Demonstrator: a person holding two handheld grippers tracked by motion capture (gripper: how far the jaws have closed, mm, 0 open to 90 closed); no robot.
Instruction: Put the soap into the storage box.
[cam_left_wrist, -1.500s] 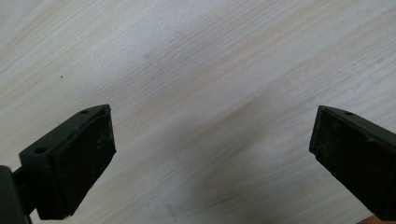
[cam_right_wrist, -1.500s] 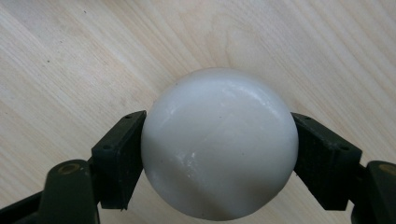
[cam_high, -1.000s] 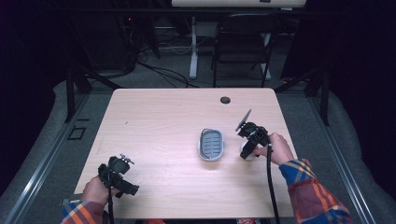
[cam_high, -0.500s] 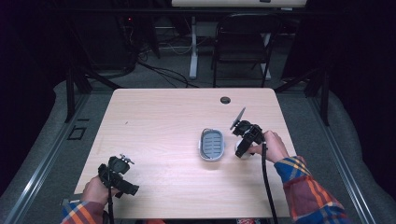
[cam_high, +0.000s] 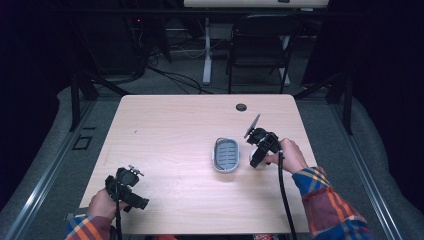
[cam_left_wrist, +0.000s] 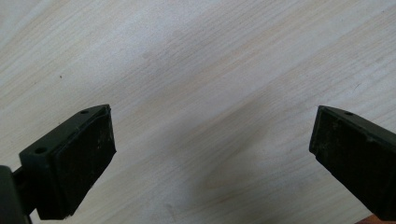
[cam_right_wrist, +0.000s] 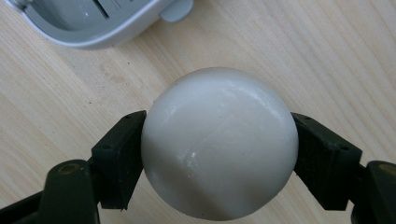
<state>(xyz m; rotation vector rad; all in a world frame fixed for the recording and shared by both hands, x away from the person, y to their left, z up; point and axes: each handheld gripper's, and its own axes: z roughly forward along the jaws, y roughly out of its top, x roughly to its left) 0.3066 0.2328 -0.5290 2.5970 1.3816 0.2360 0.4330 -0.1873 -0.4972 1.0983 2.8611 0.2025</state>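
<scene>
A round white soap bar (cam_right_wrist: 219, 142) sits between the two black jaws of my right gripper (cam_right_wrist: 218, 154), which is shut on it just above the wood. In the high view that right gripper (cam_high: 258, 152) hovers right of a grey oval soap dish (cam_high: 226, 154) lying near the table's middle right. The dish's rim (cam_right_wrist: 100, 28) crosses the top of the right gripper view, a short way beyond the soap. My left gripper (cam_high: 127, 187) rests near the table's front left corner; its jaws stand wide apart over bare wood (cam_left_wrist: 210, 140), so it is open with nothing held.
The light wooden table (cam_high: 175, 135) has a small dark cable hole (cam_high: 241, 107) near its far edge. A black chair (cam_high: 257, 47) and desk legs stand beyond the table on the grey floor. Dark rails run along both sides.
My right gripper has shifted left toward the soap dish with the soap in it. The left gripper has stayed in place.
</scene>
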